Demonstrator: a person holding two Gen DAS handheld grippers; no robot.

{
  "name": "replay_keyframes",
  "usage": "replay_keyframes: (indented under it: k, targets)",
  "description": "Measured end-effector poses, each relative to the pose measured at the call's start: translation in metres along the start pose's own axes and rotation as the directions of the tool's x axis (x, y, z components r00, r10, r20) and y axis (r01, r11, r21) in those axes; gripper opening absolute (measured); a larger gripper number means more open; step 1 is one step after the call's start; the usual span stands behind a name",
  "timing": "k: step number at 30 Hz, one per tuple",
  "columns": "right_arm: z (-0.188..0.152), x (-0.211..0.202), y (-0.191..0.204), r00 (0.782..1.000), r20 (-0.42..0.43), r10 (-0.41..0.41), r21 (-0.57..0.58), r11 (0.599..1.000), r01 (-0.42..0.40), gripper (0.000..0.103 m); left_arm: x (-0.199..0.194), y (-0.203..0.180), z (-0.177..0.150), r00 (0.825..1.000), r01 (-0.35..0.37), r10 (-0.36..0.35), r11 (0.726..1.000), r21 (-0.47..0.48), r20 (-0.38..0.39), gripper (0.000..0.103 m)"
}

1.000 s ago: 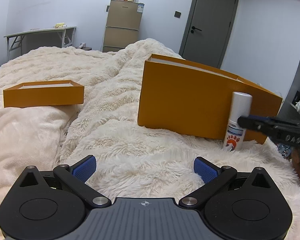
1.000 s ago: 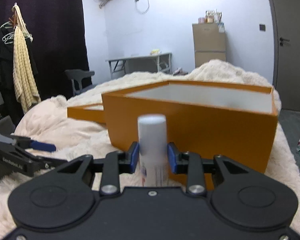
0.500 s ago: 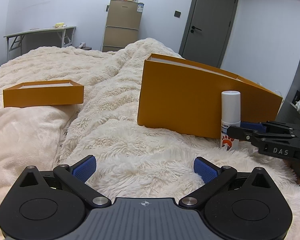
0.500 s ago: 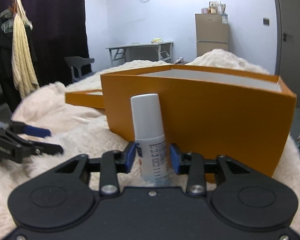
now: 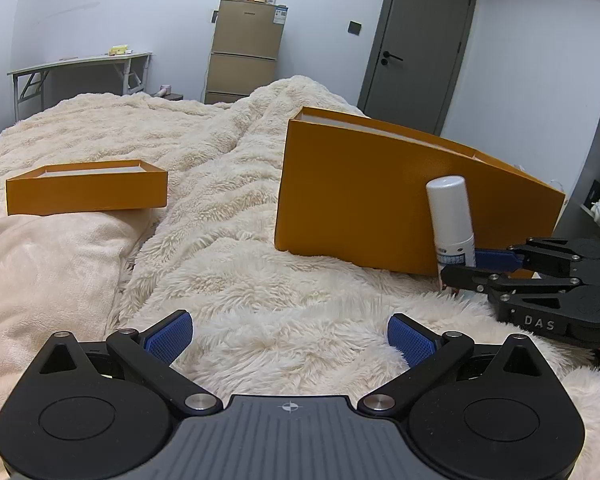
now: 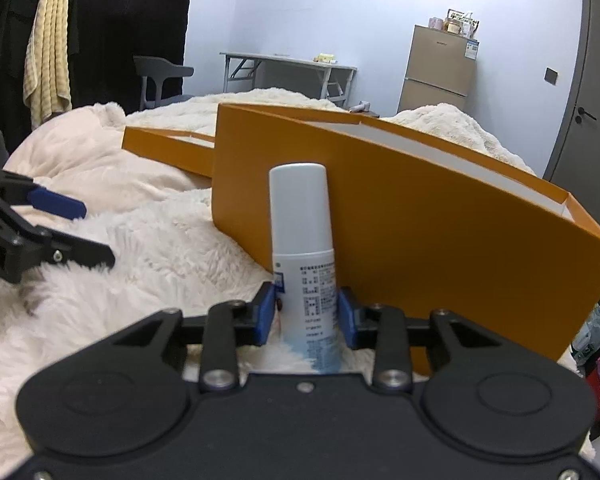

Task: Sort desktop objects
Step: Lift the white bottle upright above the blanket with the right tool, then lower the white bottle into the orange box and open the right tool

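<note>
Left wrist view: left of the big orange box [image 5: 380, 204], its shallow lid [image 5: 86, 192] lies aside so the box stays open. My left gripper [image 5: 288, 340] idles, jaws apart; my right gripper [image 6: 306, 316], jaws clamped low on the white spray bottle [image 6: 304, 240], holds it upright against the box front, ready, I judge, for boxing.

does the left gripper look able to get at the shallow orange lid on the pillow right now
Probably yes. The left gripper is open and holds nothing, and only bare fluffy blanket lies between it and the shallow orange lid. The right gripper, around the white bottle, is off to the other side.
</note>
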State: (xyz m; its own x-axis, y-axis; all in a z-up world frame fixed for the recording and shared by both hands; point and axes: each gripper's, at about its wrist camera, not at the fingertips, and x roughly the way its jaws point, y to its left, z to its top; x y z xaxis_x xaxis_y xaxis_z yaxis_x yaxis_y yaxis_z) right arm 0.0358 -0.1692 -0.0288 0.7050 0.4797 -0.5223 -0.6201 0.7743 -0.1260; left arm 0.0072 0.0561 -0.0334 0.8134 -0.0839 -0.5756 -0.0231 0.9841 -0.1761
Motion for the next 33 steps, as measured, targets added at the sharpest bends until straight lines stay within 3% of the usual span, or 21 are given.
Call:
replay_keyframes:
  k: [16, 29, 31, 33]
  targets:
    - [0.014, -0.047, -0.024, 0.984, 0.178, -0.032, 0.088, 0.996, 0.017, 0.032, 0.0, 0.0, 0.0, 1.0, -0.001, 0.001, 1.0, 0.0, 0.001, 0.103]
    - [0.065, -0.098, -0.036, 0.94, 0.329, -0.085, 0.01, 0.996, 0.087, 0.032, 0.0, -0.003, 0.001, 1.0, -0.007, 0.007, 1.0, 0.005, 0.002, 0.103]
    - [0.083, -0.097, -0.045, 0.943, 0.321, -0.086, -0.024, 0.995, 0.099, 0.032, -0.001, -0.004, 0.001, 1.0, -0.009, 0.009, 1.0, 0.006, 0.003, 0.103]
    - [0.101, -0.087, -0.058, 0.966, 0.251, -0.058, -0.035, 0.997, 0.069, 0.033, -0.002, -0.002, 0.001, 1.0, -0.008, 0.008, 1.0, 0.004, 0.005, 0.103]
